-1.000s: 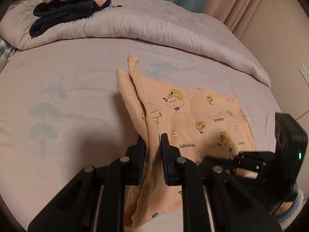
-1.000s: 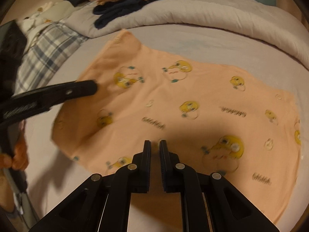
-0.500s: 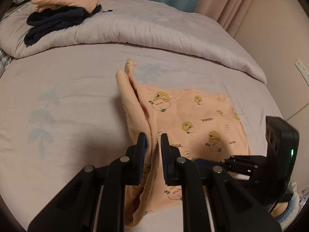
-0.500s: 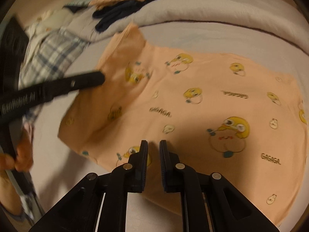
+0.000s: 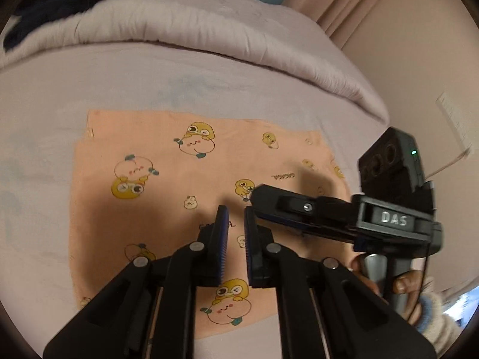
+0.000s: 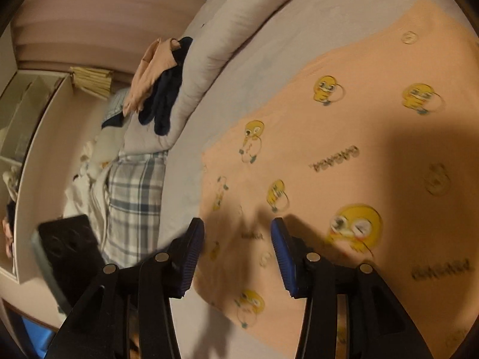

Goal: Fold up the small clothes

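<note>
A peach garment printed with yellow cartoon ducks lies flat on the pale bed sheet, folded into a rectangle; it also shows in the right wrist view. My left gripper hovers just above its middle with the jaws a narrow gap apart and nothing between them. My right gripper is open wide and empty above the garment's edge; it also appears in the left wrist view, reaching in from the right.
A rolled pale duvet runs across the back of the bed. Dark blue and peach clothes are piled on it. A plaid pillow lies at the bed's side. A wall stands at the right.
My left gripper has let go of the raised fold, and the garment now lies flat. My right gripper has opened wide and swung over the garment's edge.
</note>
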A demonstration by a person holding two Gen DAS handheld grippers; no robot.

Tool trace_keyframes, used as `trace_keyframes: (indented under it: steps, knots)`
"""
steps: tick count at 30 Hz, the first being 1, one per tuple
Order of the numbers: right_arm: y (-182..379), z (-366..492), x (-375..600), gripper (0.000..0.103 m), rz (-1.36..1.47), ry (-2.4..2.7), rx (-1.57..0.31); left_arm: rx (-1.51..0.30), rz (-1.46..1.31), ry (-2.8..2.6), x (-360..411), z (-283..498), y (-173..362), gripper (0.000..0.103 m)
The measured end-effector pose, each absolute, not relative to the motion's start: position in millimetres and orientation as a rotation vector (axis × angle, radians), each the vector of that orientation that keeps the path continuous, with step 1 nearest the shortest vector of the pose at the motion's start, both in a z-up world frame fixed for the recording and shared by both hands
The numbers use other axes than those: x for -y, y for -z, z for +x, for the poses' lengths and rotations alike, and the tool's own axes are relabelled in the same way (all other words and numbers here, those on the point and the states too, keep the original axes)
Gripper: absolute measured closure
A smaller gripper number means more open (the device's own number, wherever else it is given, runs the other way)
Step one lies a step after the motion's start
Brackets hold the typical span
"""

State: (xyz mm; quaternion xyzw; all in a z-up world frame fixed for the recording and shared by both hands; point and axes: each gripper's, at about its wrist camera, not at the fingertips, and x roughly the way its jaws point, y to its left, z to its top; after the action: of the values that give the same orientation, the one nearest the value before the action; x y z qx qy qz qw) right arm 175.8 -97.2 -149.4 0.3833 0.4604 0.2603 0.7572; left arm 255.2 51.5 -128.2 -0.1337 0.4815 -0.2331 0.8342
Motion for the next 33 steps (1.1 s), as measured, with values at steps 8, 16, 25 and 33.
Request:
trace_keyframes:
  steps: [8,16,25,33]
  knots:
    - [144,171,102,0.055,0.747,-0.577,-1.011,-0.994,-0.55,0.384,-161,243,135,0.087]
    - [141,169,98,0.055,0.699,-0.577,-1.026,-1.088,-0.857,0.392,-209,243,195,0.058]
    - [140,173,97,0.055,0.656,-0.562,-1.023,-1.131,-0.774,0.433,-149,275,197,0.087]
    - [139,176,110,0.055,0.729,-0.574,-1.009,-1.007,-0.512,0.51,-85,259,133,0.087]
